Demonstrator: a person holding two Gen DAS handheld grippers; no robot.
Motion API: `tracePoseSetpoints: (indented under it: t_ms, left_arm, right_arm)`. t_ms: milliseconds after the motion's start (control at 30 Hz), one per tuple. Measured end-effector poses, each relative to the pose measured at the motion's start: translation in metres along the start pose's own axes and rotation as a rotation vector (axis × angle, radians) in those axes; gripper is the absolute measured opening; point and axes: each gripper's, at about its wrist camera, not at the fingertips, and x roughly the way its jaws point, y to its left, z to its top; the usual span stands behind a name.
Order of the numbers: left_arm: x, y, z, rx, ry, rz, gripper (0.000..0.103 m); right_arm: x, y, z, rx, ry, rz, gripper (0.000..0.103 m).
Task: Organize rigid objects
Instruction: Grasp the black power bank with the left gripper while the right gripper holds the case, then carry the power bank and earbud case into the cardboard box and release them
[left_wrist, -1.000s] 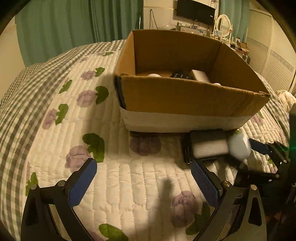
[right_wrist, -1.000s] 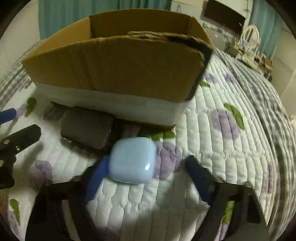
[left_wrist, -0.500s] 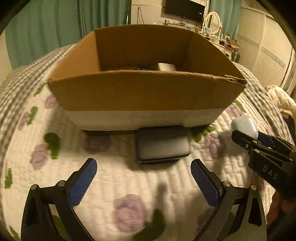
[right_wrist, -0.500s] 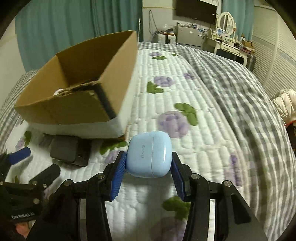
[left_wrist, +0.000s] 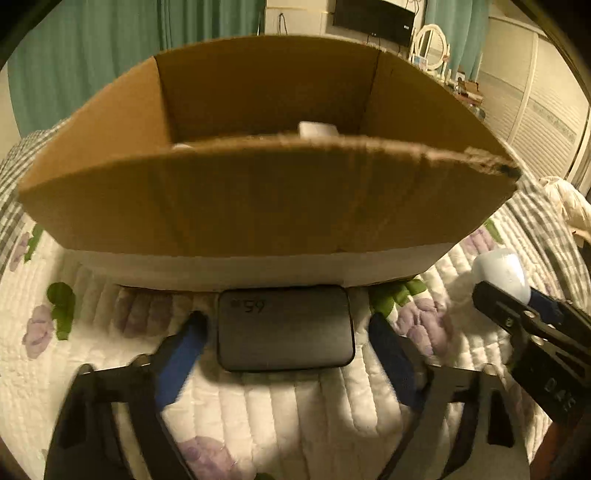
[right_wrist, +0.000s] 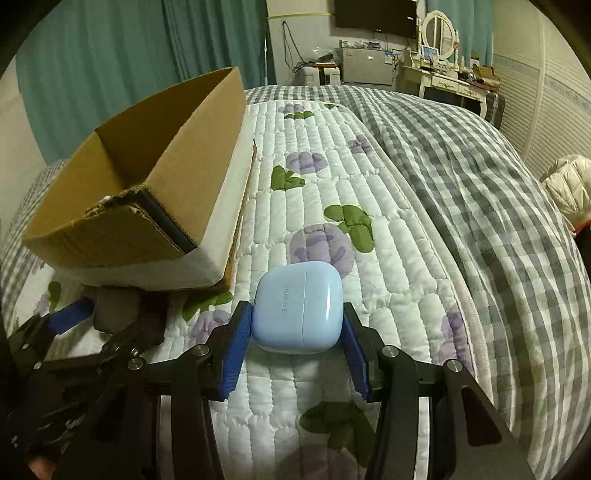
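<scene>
Left gripper (left_wrist: 286, 332) jaws closing around dark case (left_wrist: 285, 328) (not yet touching); right gripper (right_wrist: 297, 332) clenched on blue earbud case (right_wrist: 297, 306).

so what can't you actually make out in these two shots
- Contents of the cardboard box: left wrist view, its near wall hides all but two pale tops.
- Writing on the dark case: left wrist view, blurred beyond "59".
- Left hand-held gripper, closing around that case: motion blur hides whether the pads touch.
- Dark case in the right wrist view: mostly hidden behind the left hand-held gripper.
</scene>
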Motion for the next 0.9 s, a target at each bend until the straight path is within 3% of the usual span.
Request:
tracePoseSetpoints:
  t_ms: [33, 433, 900]
  left_arm:
    - [0.003, 0.000, 0.000, 0.000, 0.010, 0.006, 0.069]
    - [-0.019, 0.009, 0.001, -0.008, 0.014, 0.000, 0.068]
    - [-0.136, 0.014, 0.017, -0.012, -0.085, -0.054, 0.068]
  right_arm:
    - [0.000, 0.001, 0.000, -0.004, 0.000, -0.002, 0.047]
    - [-0.016, 0.009, 0.004, -0.042, -0.013, -0.031, 0.047]
    - [-0.119, 0.039, 0.011, -0.126, -0.073, -0.052, 0.047]
